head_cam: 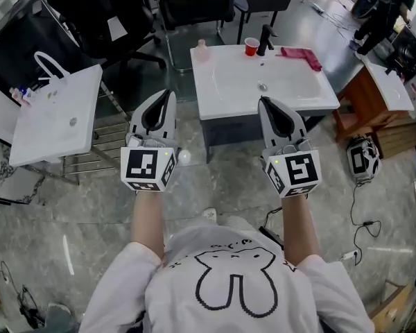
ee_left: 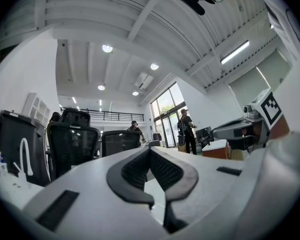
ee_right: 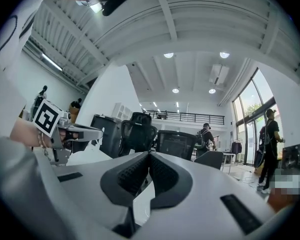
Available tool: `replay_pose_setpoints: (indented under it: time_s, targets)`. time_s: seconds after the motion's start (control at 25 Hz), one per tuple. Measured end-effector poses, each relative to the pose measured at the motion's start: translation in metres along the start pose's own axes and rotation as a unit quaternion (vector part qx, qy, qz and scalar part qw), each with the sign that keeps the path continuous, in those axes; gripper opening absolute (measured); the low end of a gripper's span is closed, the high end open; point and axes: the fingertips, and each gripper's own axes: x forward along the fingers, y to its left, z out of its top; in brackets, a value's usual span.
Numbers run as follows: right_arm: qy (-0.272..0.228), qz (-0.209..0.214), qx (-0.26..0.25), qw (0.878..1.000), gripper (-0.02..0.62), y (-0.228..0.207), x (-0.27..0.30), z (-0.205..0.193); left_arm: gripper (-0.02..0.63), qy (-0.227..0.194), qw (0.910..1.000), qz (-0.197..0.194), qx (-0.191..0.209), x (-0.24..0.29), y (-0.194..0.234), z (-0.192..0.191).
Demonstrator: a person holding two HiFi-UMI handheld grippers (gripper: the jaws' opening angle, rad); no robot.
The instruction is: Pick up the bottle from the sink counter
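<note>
Bottle (head_cam: 202, 49) standing at the far left corner of the white sink counter (head_cam: 222, 82), well beyond both grippers and apart from them; it lies ahead of the left gripper (head_cam: 169, 93) and slightly to its right, and ahead and to the left of the right gripper (head_cam: 263, 101). Bottle small, pale pink and translucent, apparently upright with its long axis vertical and its cap uppermost. Left gripper clenched, jaws meeting with nothing between them, as its own view confirms (ee_left: 150, 149); right gripper likewise closed and empty (ee_right: 150, 154). Both are held side by side over the floor, just short of the counter's near edge, tips pointing toward it. Red cup (head_cam: 251, 46) stands at the back edge of the counter, to the right of the bottle and just beside the black faucet (head_cam: 265, 40); its contents cannot be made out. Pink cloth (head_cam: 301, 56) lies right of the faucet. Basin holds only its drain (head_cam: 262, 87).
</note>
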Motion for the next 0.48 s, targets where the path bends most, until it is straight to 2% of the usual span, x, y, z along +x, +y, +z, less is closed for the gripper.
replay_pose_setpoints:
  time_s: [0.2, 0.48]
  targets:
    - [0.014, 0.004, -0.003, 1.0, 0.028, -0.006, 0.03, -0.011, 0.008, 0.009, 0.9999, 0.002, -0.012, 0.025, 0.022, -0.016]
    - [0.019, 0.004, 0.008, 1.0, 0.029, -0.033, 0.063, -0.035, 0.009, 0.026, 0.9995, 0.004, -0.017, 0.066, 0.032, -0.041]
